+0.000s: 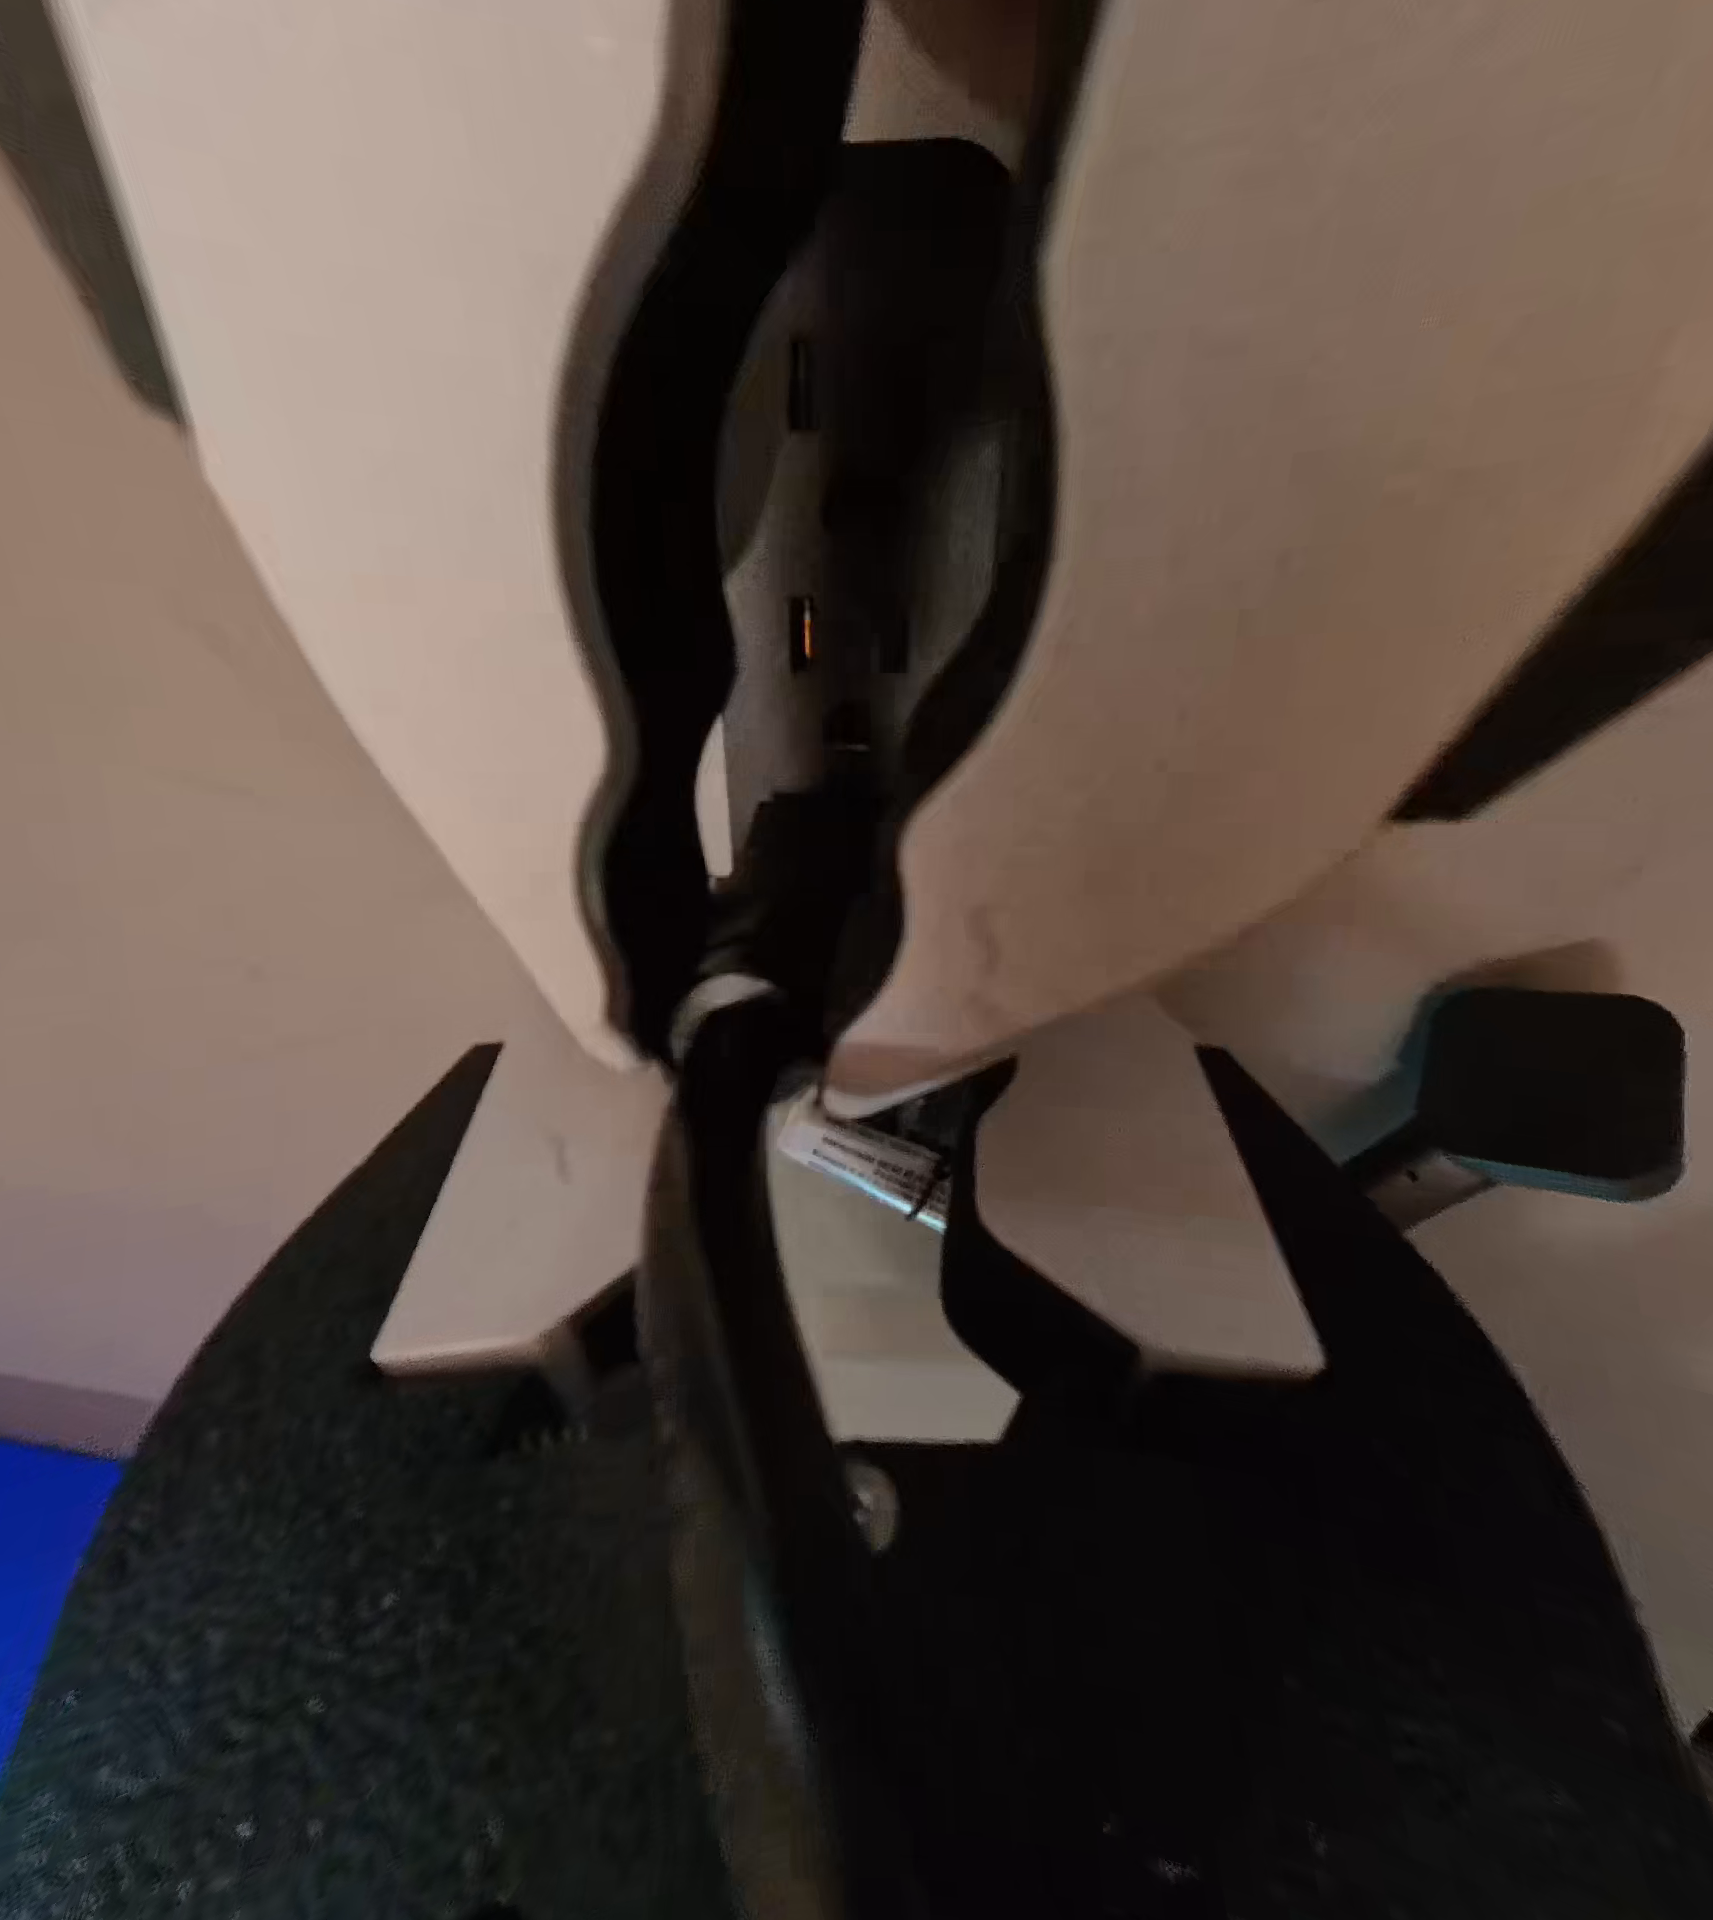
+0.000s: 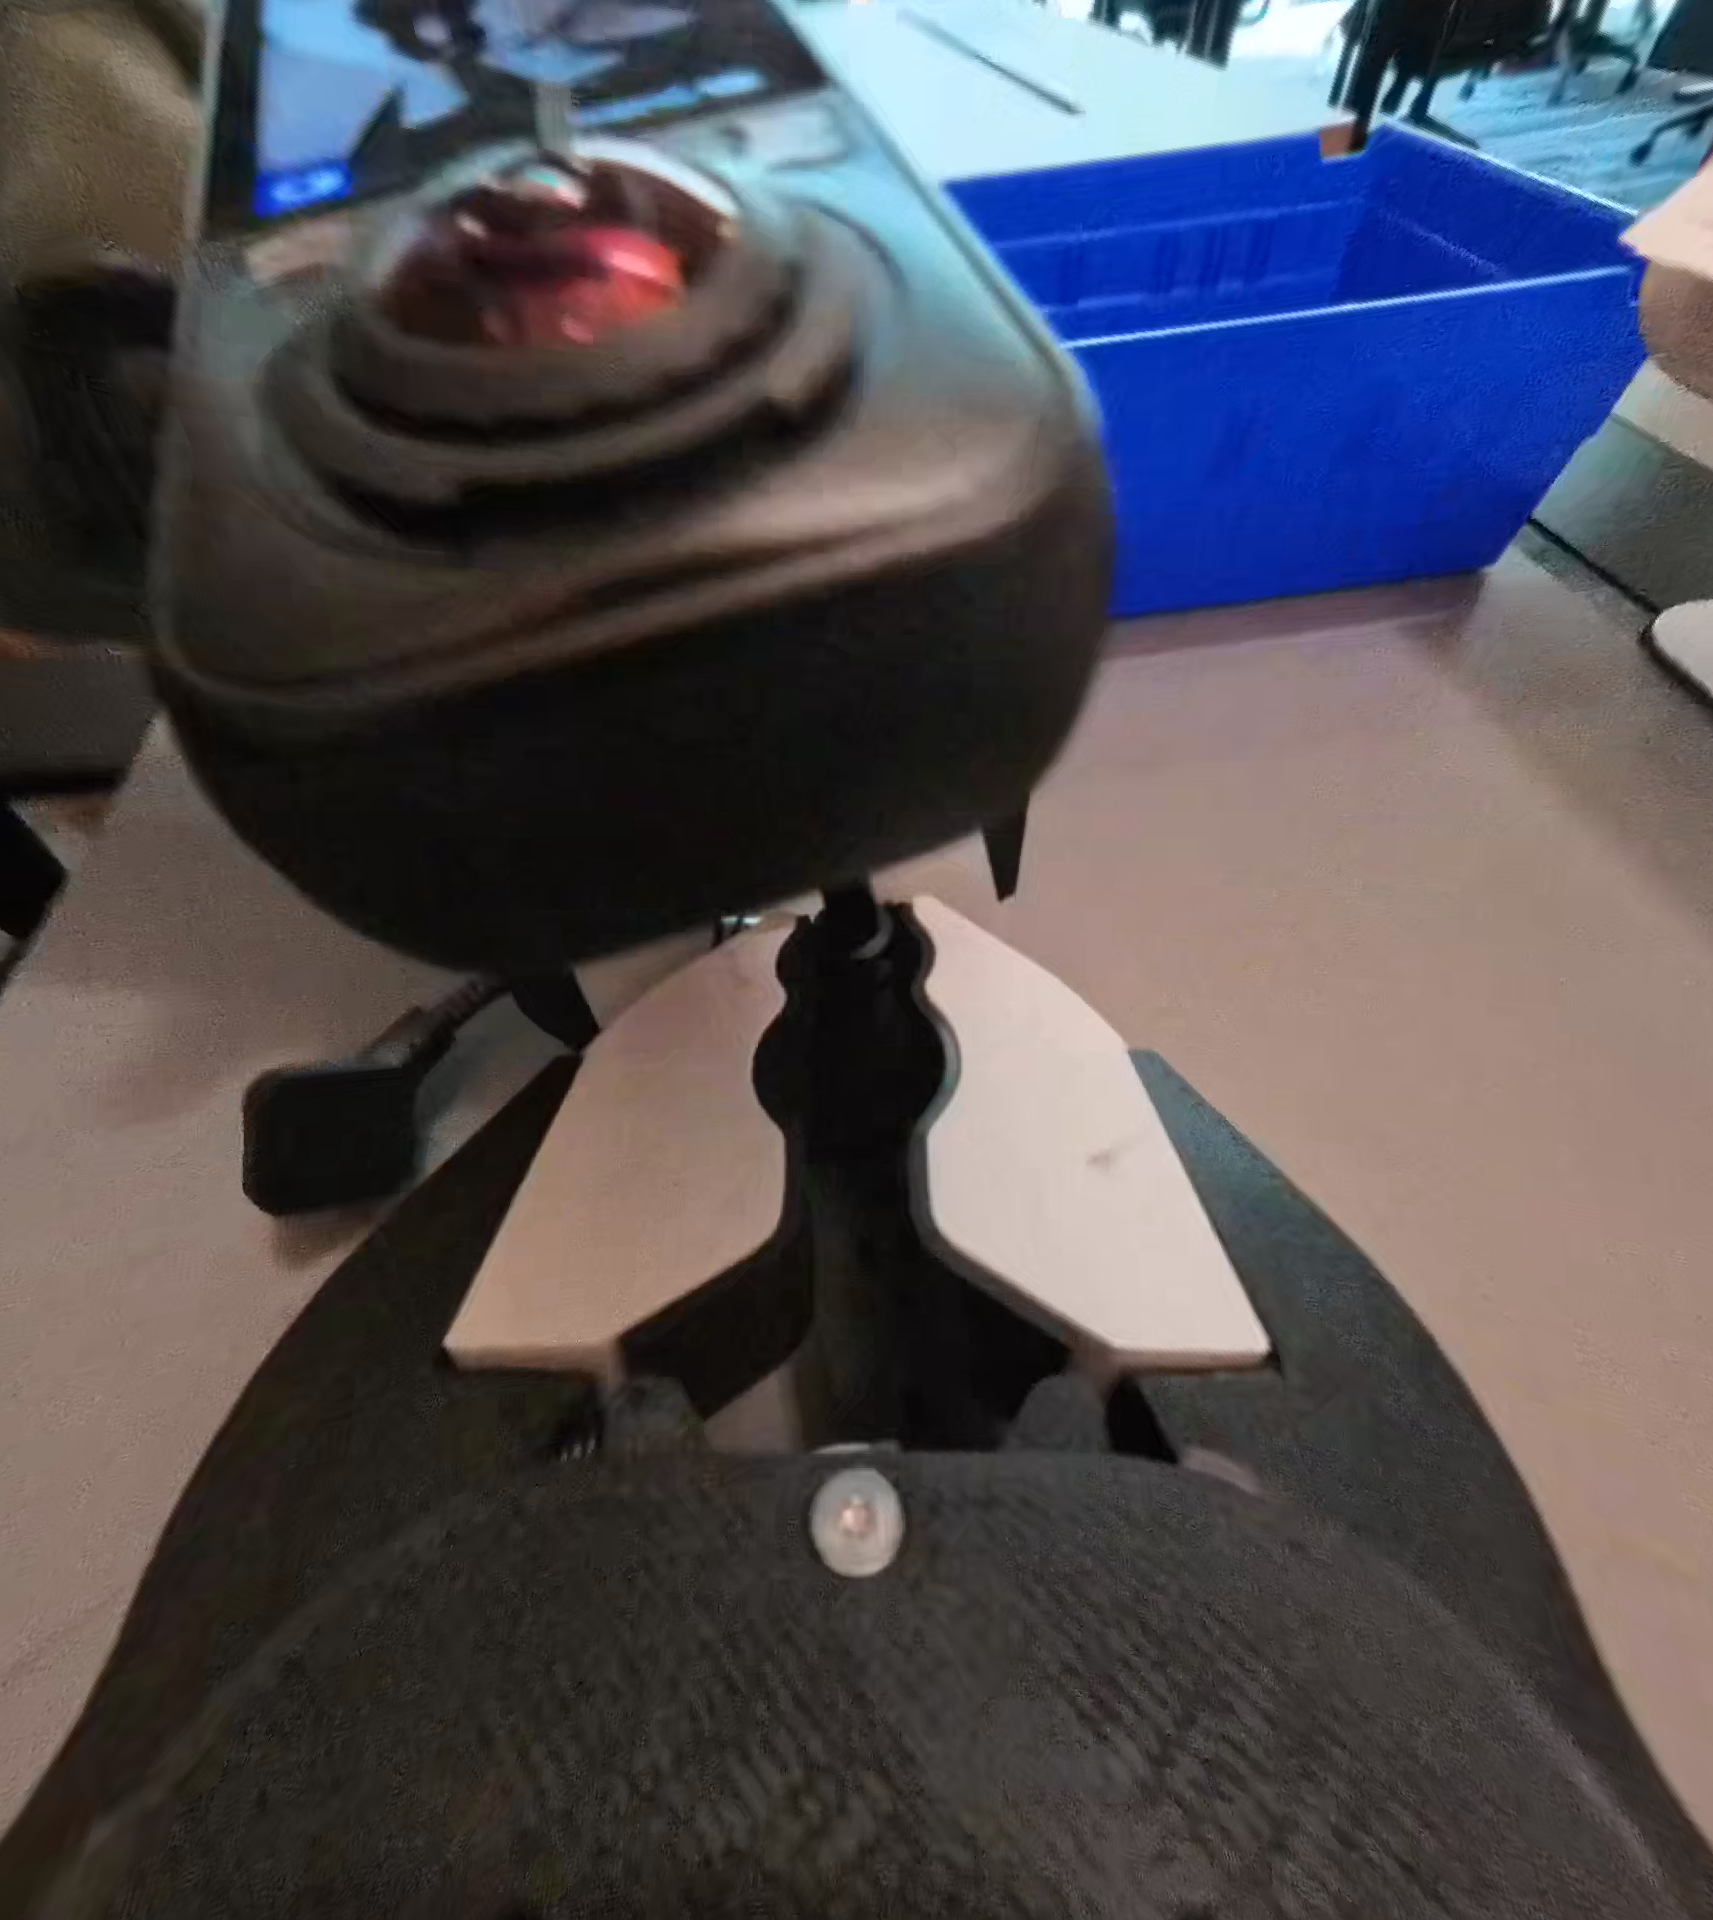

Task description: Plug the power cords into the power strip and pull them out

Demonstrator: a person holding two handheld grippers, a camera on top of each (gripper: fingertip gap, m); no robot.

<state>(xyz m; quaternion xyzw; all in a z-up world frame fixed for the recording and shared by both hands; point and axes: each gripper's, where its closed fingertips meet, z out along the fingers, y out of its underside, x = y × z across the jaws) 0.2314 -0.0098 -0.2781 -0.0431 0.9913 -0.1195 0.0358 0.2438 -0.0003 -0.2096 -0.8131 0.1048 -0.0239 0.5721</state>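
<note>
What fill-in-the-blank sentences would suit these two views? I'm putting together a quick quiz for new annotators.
1. The right gripper has its jaws closed on a ___ cord.
2. The open bin beyond it is ___ in colour.
3. In the right wrist view, a loose black plug lies on the ___.
Missing words: black; blue; table.

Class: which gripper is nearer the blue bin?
Left, probably. The blue bin sits just beside the left gripper; the right gripper has it farther ahead, to its right.
</note>
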